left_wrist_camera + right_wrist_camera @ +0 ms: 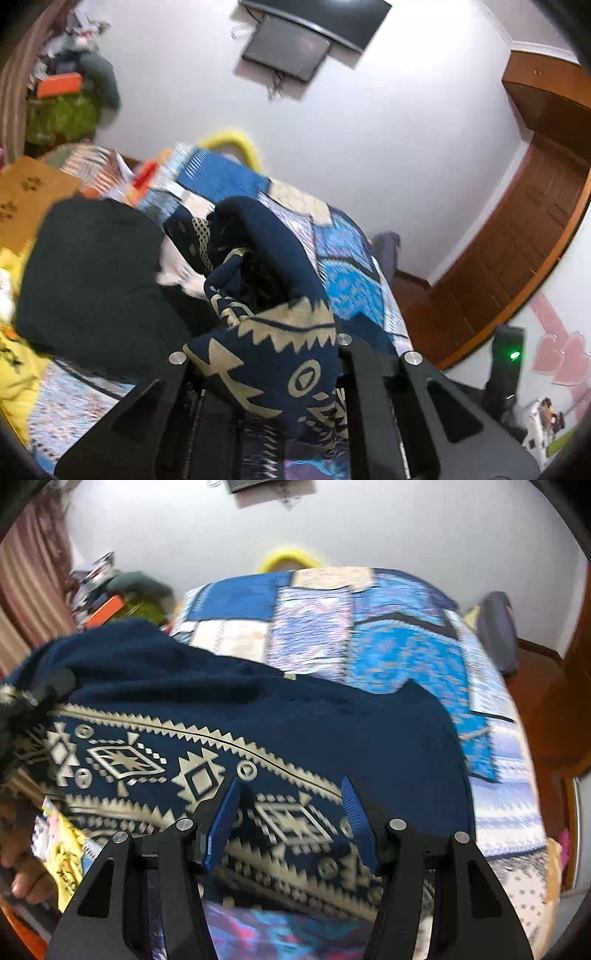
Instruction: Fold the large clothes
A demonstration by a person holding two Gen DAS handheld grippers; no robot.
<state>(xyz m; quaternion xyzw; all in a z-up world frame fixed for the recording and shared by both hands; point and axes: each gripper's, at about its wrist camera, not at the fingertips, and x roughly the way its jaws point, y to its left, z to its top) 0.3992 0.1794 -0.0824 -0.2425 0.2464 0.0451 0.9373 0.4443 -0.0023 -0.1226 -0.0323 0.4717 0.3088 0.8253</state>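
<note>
My left gripper (pixel 273 373) is clamped on a bunched fold of the navy patterned garment (pixel 273 354), which hides its fingertips. My right gripper (pixel 291 823) hangs wide apart, holding nothing, over that garment at lower centre on the blurred patchwork bedspread (pixel 399 653).

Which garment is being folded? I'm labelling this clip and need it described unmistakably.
On the bed with the blue patchwork quilt, the navy garment lies across the near side. Unlike the plain black cloth beside it, it bears bands of beige geometric print.
</note>
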